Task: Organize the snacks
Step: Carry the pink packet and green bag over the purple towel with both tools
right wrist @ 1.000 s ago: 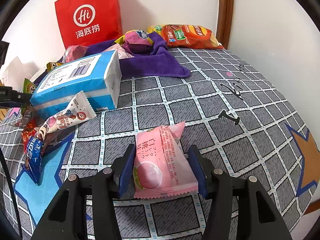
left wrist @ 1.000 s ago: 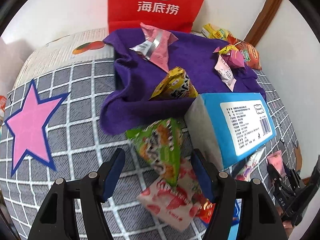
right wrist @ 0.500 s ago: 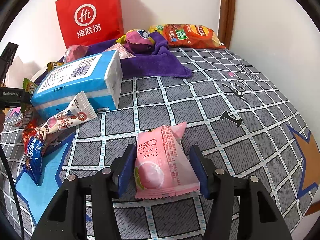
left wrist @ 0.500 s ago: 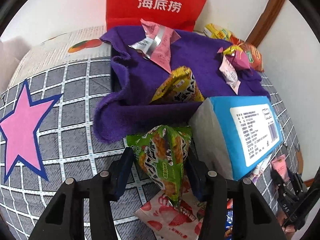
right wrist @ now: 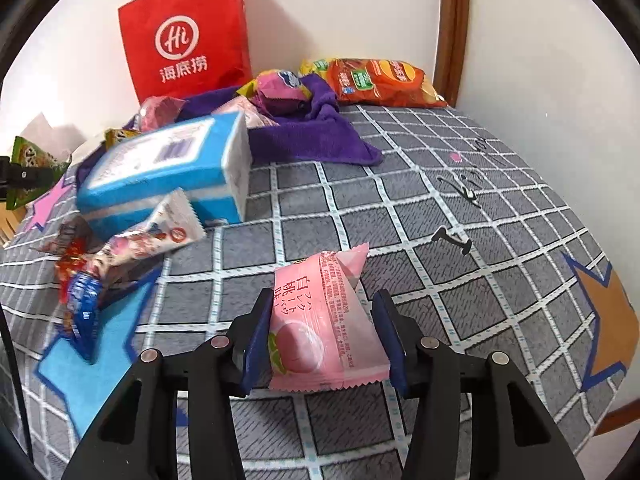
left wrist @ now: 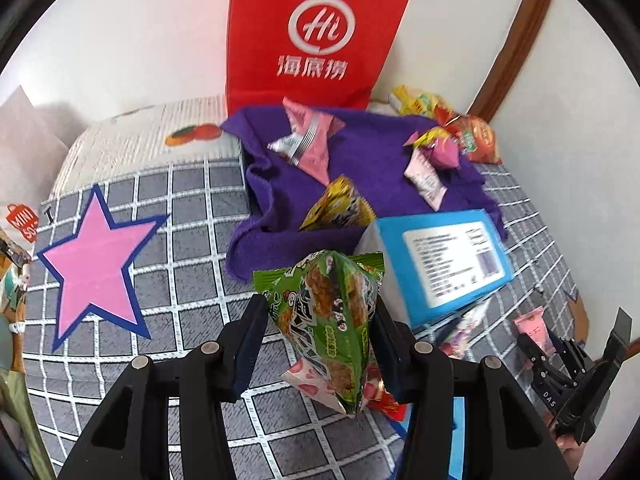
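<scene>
My left gripper (left wrist: 318, 304) is shut on a green snack packet (left wrist: 328, 320), holding it edge-up above the grey checked bedspread (left wrist: 180, 264). The same packet (right wrist: 32, 156) shows at the far left of the right wrist view. My right gripper (right wrist: 323, 298) is low over the bedspread (right wrist: 460, 200). Its jaws are closing on a pink peach snack packet (right wrist: 320, 320), and both pads touch the packet's sides. In the left wrist view that gripper (left wrist: 560, 364) and the pink packet (left wrist: 534, 328) appear at the lower right.
A blue tissue pack (left wrist: 448, 264) lies by a purple towel (left wrist: 380, 152) strewn with several small packets. A red paper bag (left wrist: 316, 40) stands against the wall. An orange chip bag (right wrist: 380, 80) lies in the corner. Loose snacks (right wrist: 120, 248) are piled beside the tissue pack.
The left jaws closed on the green packet and raised it off the other snacks. The right jaws narrowed onto the pink packet, with that hand almost still.
</scene>
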`<state>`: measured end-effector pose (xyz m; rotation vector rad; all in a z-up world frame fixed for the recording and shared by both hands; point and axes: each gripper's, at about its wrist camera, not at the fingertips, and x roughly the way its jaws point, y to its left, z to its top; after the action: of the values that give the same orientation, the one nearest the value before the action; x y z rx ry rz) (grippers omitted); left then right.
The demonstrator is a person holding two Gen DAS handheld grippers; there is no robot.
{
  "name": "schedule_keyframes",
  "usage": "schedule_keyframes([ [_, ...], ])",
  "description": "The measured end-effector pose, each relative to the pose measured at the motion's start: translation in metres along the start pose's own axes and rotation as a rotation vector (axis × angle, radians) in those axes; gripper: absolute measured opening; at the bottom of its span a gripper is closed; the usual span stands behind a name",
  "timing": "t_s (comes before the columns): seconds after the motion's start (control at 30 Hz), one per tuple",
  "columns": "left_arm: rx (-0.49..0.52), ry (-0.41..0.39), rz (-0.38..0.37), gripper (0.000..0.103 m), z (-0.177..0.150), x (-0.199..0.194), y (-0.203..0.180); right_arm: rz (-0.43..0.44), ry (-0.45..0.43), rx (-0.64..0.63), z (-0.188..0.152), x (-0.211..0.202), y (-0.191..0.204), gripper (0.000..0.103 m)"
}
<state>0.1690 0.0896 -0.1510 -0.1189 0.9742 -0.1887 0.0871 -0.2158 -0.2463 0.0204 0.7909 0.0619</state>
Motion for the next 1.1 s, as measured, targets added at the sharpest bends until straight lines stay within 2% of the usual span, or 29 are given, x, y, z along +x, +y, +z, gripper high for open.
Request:
schedule_keyframes([
  [0.23,-0.009,-0.059,-0.035,0.048,0.025,-0.025,-0.007,0.012,-0.081,-0.035,0.043,-0.046,0.005,0.049],
  [0.47,-0.012,-0.111,-0.038,0.048,0.061,-0.037,-0.014,0.062,-0.115,-0.015,0.116,-0.058,0.005,0.049],
  [0.67,-0.026,-0.142,-0.029,0.048,0.095,-0.035,-0.02,0.135,-0.126,-0.024,0.175,-0.048,0.018,0.049],
  [0.8,-0.048,-0.148,-0.029,0.048,0.112,-0.024,-0.021,0.178,-0.109,-0.034,0.212,-0.026,0.034,0.049],
  [1.0,-0.068,-0.154,-0.017,0.048,0.136,-0.005,-0.022,0.237,-0.062,-0.051,0.251,0.008,0.058,0.049],
  [1.1,-0.08,-0.168,-0.007,0.048,0.145,0.001,-0.021,0.275,-0.043,-0.051,0.259,0.022,0.065,0.049],
])
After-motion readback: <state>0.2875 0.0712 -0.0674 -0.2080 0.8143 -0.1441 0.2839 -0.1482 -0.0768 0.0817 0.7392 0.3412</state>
